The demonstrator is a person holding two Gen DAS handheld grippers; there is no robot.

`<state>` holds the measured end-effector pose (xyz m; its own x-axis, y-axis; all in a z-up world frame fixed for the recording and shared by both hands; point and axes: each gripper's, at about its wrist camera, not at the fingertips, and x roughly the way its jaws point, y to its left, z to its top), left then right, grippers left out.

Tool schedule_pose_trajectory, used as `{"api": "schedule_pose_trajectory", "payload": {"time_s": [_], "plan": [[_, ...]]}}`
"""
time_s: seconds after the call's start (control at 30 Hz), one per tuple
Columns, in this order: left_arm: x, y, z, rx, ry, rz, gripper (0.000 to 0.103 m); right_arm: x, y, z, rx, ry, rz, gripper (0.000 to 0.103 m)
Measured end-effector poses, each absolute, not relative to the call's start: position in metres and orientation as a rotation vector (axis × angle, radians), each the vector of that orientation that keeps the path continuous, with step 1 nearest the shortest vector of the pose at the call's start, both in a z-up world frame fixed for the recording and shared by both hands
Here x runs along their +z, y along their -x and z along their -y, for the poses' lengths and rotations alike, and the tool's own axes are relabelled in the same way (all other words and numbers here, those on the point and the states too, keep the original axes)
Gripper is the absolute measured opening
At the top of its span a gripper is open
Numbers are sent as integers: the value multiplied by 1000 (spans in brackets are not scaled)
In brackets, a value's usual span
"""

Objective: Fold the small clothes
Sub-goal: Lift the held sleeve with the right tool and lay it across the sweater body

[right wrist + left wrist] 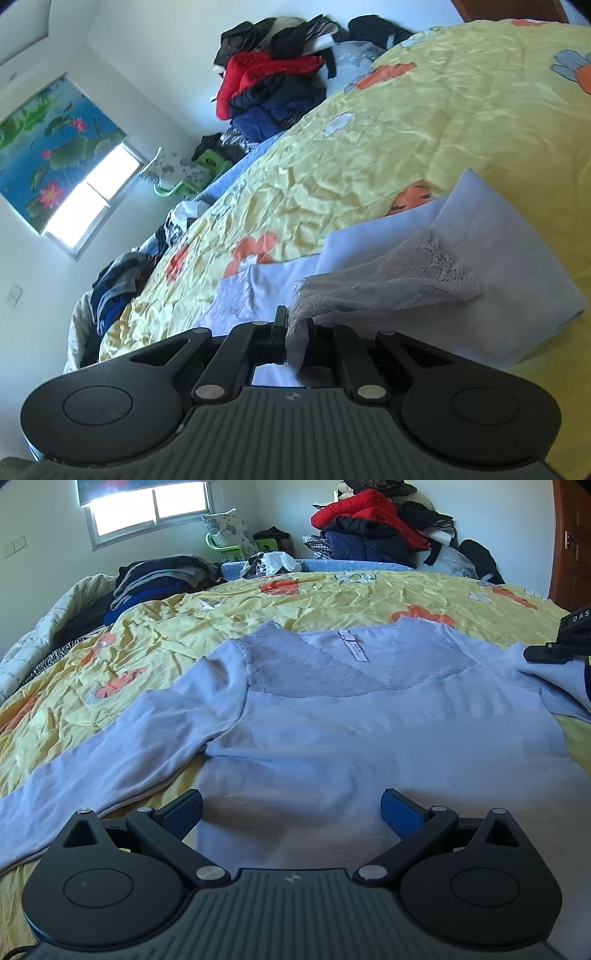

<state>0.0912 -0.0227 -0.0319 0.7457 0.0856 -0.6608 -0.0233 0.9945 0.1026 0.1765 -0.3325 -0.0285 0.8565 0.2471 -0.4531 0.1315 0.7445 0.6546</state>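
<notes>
A light blue long-sleeved top (351, 731) with a lace neckline lies flat, front up, on the yellow flowered bedspread (332, 598). Its left sleeve (110, 746) stretches out to the left. My left gripper (291, 808) is open and empty, low over the top's hem. My right gripper (295, 328) is shut on the top's lace shoulder edge (391, 284) and lifts it, with the sleeve cloth (498, 240) folded over beside it. The right gripper also shows at the right edge of the left wrist view (554, 651).
A pile of red, black and navy clothes (373, 524) sits at the far side of the bed. Folded dark clothes (159, 579) lie at the far left. A green chair with a pillow (232, 539) stands under the window (147, 509).
</notes>
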Motion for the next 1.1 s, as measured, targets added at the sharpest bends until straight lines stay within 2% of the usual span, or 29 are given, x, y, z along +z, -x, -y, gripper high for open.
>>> {"api": "schedule_pose_trajectory", "payload": {"time_s": [0.23,0.57,0.83,1.1], "plan": [[-30,-91,11,80,-76,-718,103,-16,-186,300,78,-590,-580,10],[-32,-91,-7,103,-54,-717,103,0,-190,233,101,-144,-578,10],[-34,-88,-24,147,-82,-671,103,-4,-200,231,166,-280,-634,10],[-40,-87,-50,180,-52,-659,103,-4,-205,207,161,-208,-627,13]]}}
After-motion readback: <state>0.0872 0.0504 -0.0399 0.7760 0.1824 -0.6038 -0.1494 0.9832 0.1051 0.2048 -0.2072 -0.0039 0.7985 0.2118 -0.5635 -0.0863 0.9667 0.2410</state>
